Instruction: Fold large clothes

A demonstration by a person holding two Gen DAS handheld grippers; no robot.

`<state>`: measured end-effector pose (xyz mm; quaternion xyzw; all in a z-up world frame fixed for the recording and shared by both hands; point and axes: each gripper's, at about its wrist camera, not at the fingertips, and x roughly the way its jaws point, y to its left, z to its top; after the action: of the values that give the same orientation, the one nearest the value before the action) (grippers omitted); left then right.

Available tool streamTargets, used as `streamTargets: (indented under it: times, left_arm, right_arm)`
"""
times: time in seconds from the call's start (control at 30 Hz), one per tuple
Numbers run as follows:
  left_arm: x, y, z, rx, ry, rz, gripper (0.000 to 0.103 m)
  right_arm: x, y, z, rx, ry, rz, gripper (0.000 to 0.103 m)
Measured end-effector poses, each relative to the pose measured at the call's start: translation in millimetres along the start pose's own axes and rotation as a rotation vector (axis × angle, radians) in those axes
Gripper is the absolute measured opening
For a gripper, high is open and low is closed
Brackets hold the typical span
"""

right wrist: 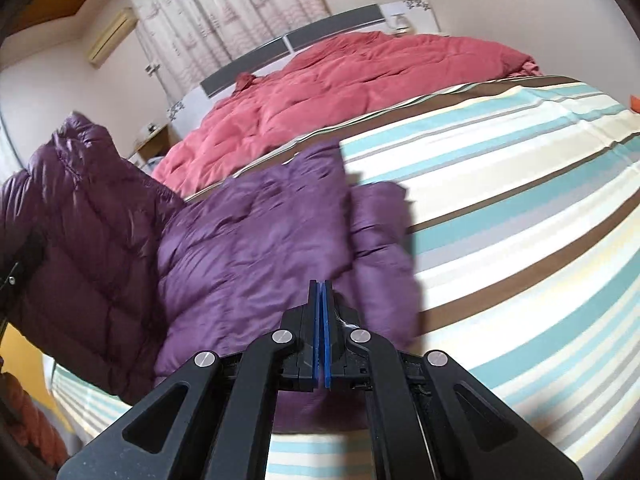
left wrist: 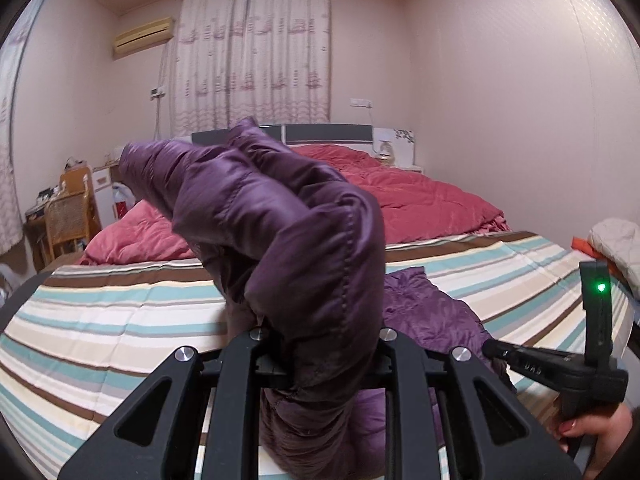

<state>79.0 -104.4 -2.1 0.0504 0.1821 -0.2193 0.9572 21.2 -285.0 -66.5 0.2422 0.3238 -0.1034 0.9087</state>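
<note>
A purple quilted down jacket [right wrist: 256,236] lies on the striped bed sheet [right wrist: 520,200]. My left gripper [left wrist: 324,364] is shut on a thick fold of the jacket [left wrist: 280,216] and holds it lifted, so the bunched fabric rises in front of the camera and hides the fingertips. In the right wrist view the lifted part [right wrist: 76,216] stands up at the left. My right gripper [right wrist: 322,292] is shut with its blue pads together and nothing between them, just above the jacket's near edge. The right gripper also shows in the left wrist view [left wrist: 560,364].
A crumpled red quilt [left wrist: 420,196] covers the far half of the bed by the headboard [left wrist: 320,134]. A wooden chair [left wrist: 68,208] and a desk stand at the left. A pale bundle [left wrist: 616,244] lies at the bed's right edge. Curtains [left wrist: 252,52] hang behind.
</note>
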Motion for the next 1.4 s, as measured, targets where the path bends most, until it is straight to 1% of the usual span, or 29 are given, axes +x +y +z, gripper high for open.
streamTargets:
  times: [0.13,0.2,0.43,0.53,0.77,0.9,1.07,1.2,1.3,1.4]
  left_arm:
    - [8,-19,3,0.029,0.022,-0.027,0.018]
    - [12,-30,2,0.047,0.034,-0.045,0.018]
    - [34,-72,-2,0.145,0.090,-0.092,0.018]
    - [41,-93,-8,0.196,0.121,-0.110,0.018]
    - [46,-127,-23,0.268,0.178,-0.140,0.018]
    - [51,-150,-39,0.350,0.219,-0.144,0.018]
    - [52,-163,-51,0.407,0.235,-0.144,0.019]
    - [51,-164,-53,0.418,0.241,-0.157,0.020]
    - [51,-165,-52,0.421,0.239,-0.161,0.023]
    - [47,-164,-48,0.401,0.238,-0.187,0.028]
  right_arm:
    - [-7,-16,2,0.020,-0.012,-0.017,0.001]
    - [-1,-20,6,0.035,-0.013,-0.020,0.001]
    - [-6,-44,12,0.090,-0.034,-0.032,0.001]
    - [-10,-54,14,0.112,-0.043,-0.041,0.001]
    - [-14,-80,15,0.175,-0.051,-0.080,0.001]
    - [-15,-89,14,0.194,-0.050,-0.088,0.001]
    - [-15,-93,14,0.208,-0.052,-0.084,0.001]
    - [-16,-96,13,0.221,-0.055,-0.082,0.001]
    - [-16,-95,11,0.220,-0.054,-0.078,0.001]
    - [-16,-93,12,0.211,-0.053,-0.072,0.001]
